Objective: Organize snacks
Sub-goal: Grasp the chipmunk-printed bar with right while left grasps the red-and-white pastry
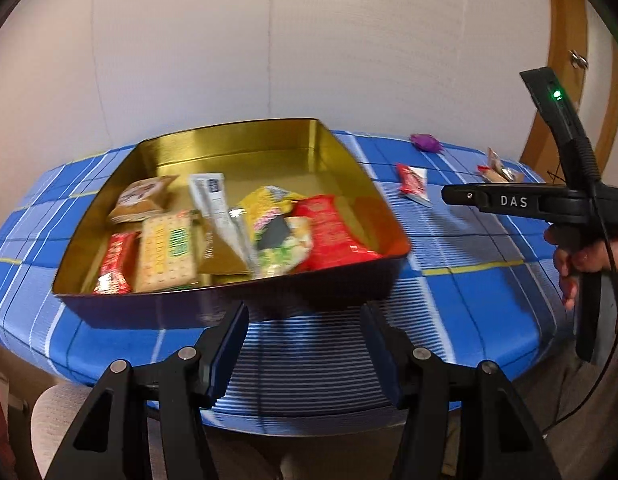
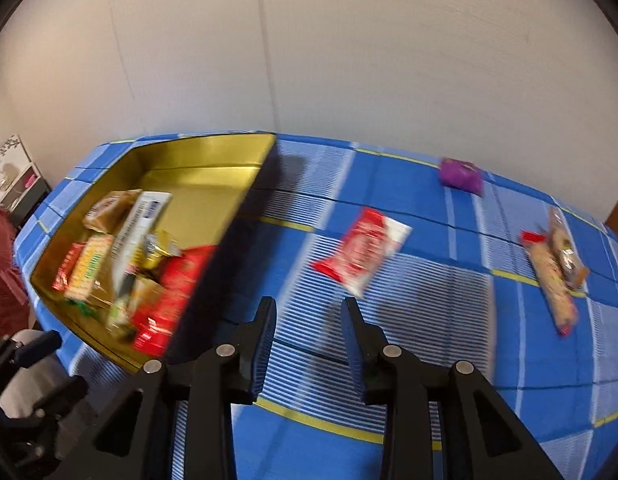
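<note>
Table [image 2: 529,380] under blue checked cloth carries all items. Gold-lined tin [image 1: 245,148] sits at its left part, holding a heap of snack packets [image 1: 213,236]. Left gripper [image 1: 305,350] hangs over the near table edge just in front of the tin, jaws wide apart, nothing between them. Right gripper [image 2: 309,340] hovers right of the tin, jaws parted by a narrow gap, empty. Loose on the cloth: red-and-white packet [image 2: 363,254] just beyond it, long biscuit packet [image 2: 553,276] far right, purple sweet [image 2: 459,174] farthest back.
</note>
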Demonstrator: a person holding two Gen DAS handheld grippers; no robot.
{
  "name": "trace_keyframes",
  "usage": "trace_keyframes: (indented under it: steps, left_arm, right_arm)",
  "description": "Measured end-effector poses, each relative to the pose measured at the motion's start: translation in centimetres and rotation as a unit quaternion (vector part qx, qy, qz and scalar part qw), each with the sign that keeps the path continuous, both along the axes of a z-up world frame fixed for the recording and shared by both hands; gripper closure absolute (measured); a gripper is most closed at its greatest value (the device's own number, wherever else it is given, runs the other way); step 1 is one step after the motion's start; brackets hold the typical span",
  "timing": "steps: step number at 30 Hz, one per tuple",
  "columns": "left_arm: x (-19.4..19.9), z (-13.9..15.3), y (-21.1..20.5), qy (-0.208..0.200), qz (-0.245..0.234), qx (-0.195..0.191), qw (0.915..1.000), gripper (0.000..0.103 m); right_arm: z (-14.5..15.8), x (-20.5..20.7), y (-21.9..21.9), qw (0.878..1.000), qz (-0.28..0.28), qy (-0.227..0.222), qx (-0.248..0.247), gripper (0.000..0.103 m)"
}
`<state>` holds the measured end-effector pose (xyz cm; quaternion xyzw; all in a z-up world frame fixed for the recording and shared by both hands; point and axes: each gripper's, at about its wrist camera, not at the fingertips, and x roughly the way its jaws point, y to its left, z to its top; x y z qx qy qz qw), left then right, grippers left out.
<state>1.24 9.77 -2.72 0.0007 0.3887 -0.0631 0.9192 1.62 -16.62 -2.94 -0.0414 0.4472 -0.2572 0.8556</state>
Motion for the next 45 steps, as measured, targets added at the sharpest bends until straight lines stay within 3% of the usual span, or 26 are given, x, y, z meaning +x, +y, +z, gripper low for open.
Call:
trace_keyframes:
  steps: [5,12,24,32,37,41,43,45]
  left_arm:
    - [0.1,0.0,-2.8,0.003,-0.032,0.008,0.9995,0.044]
    - [0.4,-0.2,-7.3,0.012,-0.086,0.014,0.9962,0.044]
    - [0.2,-0.9,-11.2,0.025,-0.135,0.021,0.9903,0.044]
    - [0.1,-1.2,-12.0,0.028,-0.146,0.029,0.9885,0.044]
    - [0.8,-1.4,-12.1,0.039,-0.143,0.03,0.9885,0.044]
    - [1.1,-1.4,-12.5,0.038,-0.145,0.037,0.9881,0.044]
    - [1.6,-1.3,-12.8,0.038,-0.145,0.04,0.9879,0.044]
    - [2.2,-1.2,-13.0,0.039,-0.147,0.04,0.9876,0.044]
  right_arm:
    - [0.3,-2.6,-2.8,1.0,-0.02,0.004,-0.009,0.069]
    - [0.2,-5.9,-7.5,0.997,-0.078,0.016,0.015,0.067]
    - [2.3,-10.6,-11.3,0.988,-0.147,-0.024,0.035,0.06]
    - [6.5,-10.4,-16.3,0.983,-0.18,-0.046,-0.003,0.048]
    - [6.0,-8.5,-19.5,0.984,-0.174,-0.043,0.01,0.047]
    - [4.7,-7.2,-20.9,0.983,-0.178,-0.033,0.028,0.05]
    - [4.7,-6.8,-20.7,0.984,-0.171,-0.031,0.027,0.066]
    - [4.6,-6.9,-20.4,0.985,-0.166,-0.036,0.043,0.071]
